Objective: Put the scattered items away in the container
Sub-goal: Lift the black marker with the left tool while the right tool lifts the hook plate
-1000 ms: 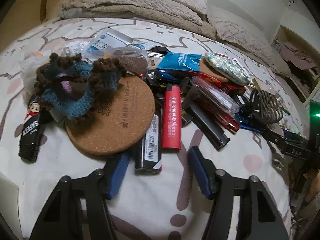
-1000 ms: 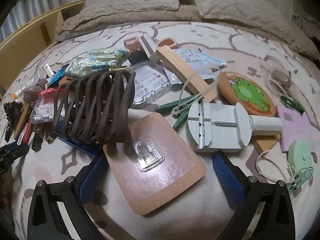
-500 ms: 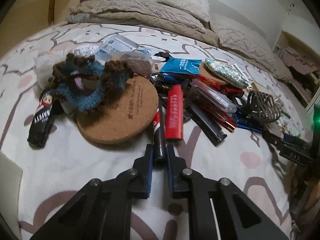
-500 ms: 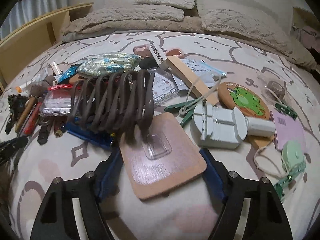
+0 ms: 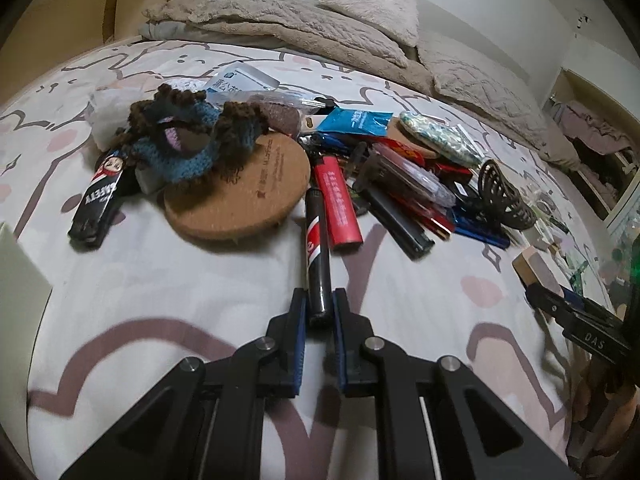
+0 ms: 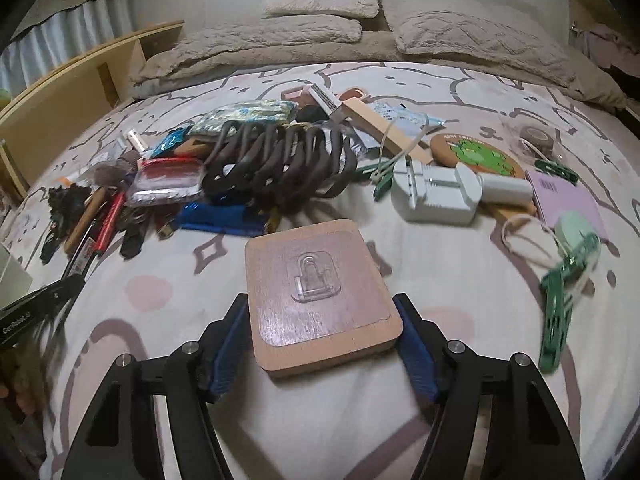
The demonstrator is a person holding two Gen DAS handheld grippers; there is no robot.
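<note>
Black plastic lighter (image 5: 317, 258), red-and-white label, clamped at its near end between the blue pads of the left gripper (image 5: 320, 312); jaws drawn in tight on it. The lighter points toward 12 o'clock from the gripper, its far end beside a red lighter (image 5: 338, 208) that lies just at its 1 o'clock side. At 10 o'clock from the held lighter, a round cork coaster (image 5: 240, 196) carries a blue-and-brown crocheted piece (image 5: 192, 140). A black lighter marked SAFETY (image 5: 98, 200) lies at 9 o'clock of the coaster. Everything rests on a patterned bed sheet (image 5: 160, 280).

Right wrist view: wooden plaque (image 6: 320, 296) with a clear stick-on hook (image 6: 314, 276) at its centre, lying between the blue pads of the right gripper (image 6: 322, 340). Jaws closing; pads sit against or nearly against the plaque's two side edges, near end only. Whether the plaque is off the sheet, cannot tell. At 11 o'clock from it, a large dark brown claw clip (image 6: 280, 160) on top of the pile; at 1 o'clock, a white plastic tool (image 6: 436, 196). Frog-print coaster (image 6: 476, 156) beyond that. Green clip (image 6: 556, 312) at 3 o'clock, blurred.

A pale flat edge (image 5: 16, 280) shows at 9 o'clock in the left view; cannot tell if it is the container.
</note>
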